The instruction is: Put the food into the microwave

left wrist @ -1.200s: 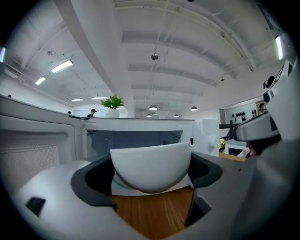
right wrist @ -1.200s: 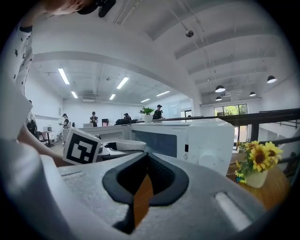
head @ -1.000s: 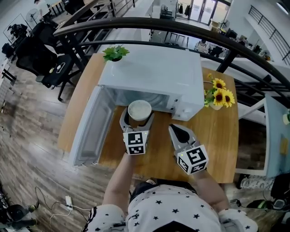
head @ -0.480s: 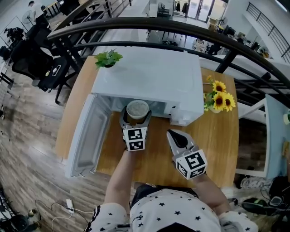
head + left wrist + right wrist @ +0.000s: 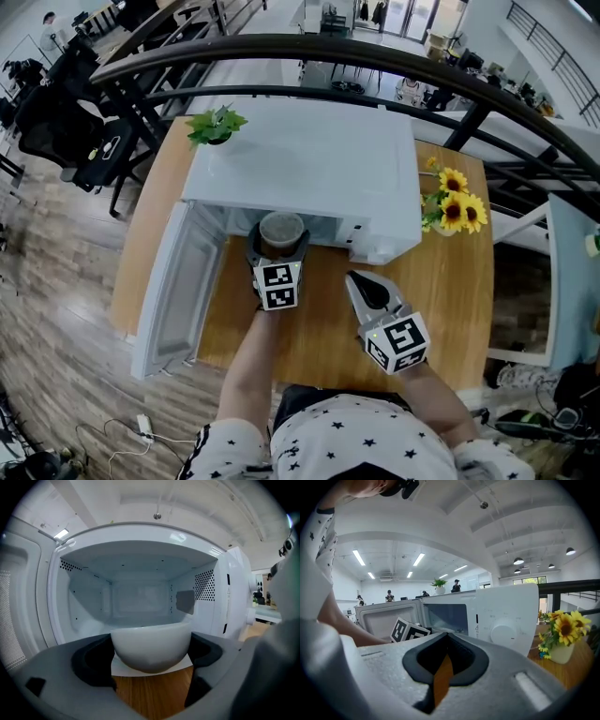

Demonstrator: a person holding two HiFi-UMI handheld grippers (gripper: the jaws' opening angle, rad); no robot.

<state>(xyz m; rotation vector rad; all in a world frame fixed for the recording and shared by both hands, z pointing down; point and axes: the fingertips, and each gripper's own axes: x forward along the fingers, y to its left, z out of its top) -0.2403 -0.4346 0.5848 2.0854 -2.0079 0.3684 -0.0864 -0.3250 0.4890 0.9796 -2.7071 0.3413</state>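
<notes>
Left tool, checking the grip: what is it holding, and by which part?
The left tool holds the round white bowl by its curved sides, below the rim.

Open-plan office: swivel chairs [image 5: 45,105], ceiling strip lights [image 5: 359,557].

Wooden table [image 5: 450,281], sunflowers [image 5: 452,208] at its right edge, small green plant [image 5: 216,125] — black railing [image 5: 281,52] beyond

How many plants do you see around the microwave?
2. One small green plant at the microwave's far left corner; one bunch of sunflowers on the table at its right side. More may be hidden behind the microwave.
</notes>
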